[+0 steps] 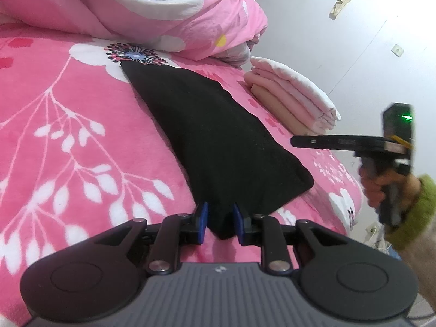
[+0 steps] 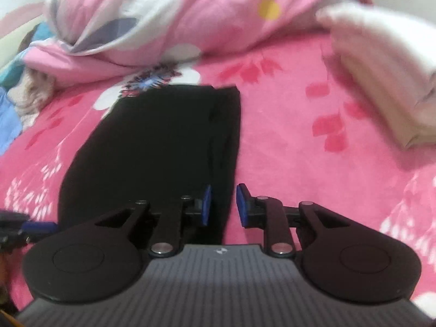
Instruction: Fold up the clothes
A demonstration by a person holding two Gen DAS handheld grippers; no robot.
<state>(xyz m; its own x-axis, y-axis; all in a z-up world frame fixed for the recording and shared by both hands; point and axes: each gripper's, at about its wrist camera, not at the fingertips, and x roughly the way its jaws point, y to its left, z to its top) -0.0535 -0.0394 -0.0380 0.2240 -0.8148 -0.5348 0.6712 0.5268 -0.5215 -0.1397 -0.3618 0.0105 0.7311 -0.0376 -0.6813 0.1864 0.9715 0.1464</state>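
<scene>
- Your left gripper (image 1: 220,222), at the bottom centre of the left wrist view, has its blue pads (image 1: 203,223) slightly apart, with the near corner of the black garment (image 1: 212,136) between them; you cannot tell whether they press the cloth
- Your right gripper (image 2: 222,207) hangs low in its own view, jaws slightly apart and holding nothing, above the garment's right edge
- The black garment lies folded on the pink floral bedspread (image 1: 68,125), running toward the upper left
- A stack of folded pale clothes (image 1: 294,95) sits to its right, apart from it
- A rumpled pink quilt (image 1: 141,5) fills the top
</scene>
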